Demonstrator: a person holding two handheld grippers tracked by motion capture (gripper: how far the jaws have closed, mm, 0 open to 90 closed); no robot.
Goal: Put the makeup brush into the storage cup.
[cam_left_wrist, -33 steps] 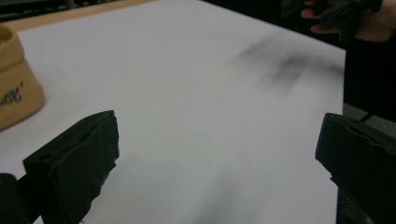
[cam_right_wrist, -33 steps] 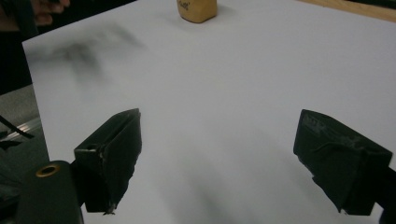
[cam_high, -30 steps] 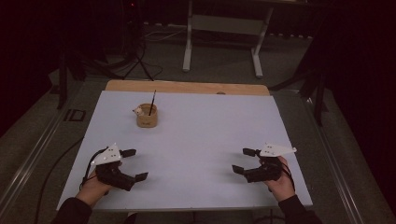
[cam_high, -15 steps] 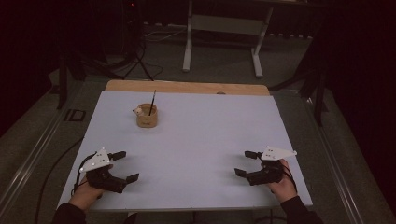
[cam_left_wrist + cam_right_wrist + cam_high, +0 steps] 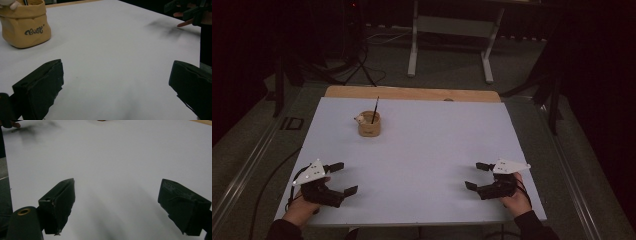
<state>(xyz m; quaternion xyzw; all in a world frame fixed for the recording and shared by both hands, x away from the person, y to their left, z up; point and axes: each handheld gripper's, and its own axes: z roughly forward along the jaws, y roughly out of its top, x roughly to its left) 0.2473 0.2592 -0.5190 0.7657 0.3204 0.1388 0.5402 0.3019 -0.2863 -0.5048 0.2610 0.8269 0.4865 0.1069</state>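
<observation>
both jaws spread wide and empty, the left gripper [image 5: 341,178] at seven o'clock and right gripper [image 5: 475,176] at five flank the table [image 5: 432,145], the tan pouch [image 5: 369,124] at eleven, its white contents indistinct.

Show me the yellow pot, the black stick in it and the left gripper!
yellow pot [image 5: 26,30], left gripper view, front wall.
black stick [image 5: 374,110], high view, mid shaft.
left gripper [image 5: 343,177], high view, gap between jaws.

The tan fabric pouch [image 5: 25,26], at 11 o'clock on the surface, bears dark script lettering reading "Best" on its front.

The floor marking [image 5: 292,123] at 9 o'clock reads "ID".
</observation>
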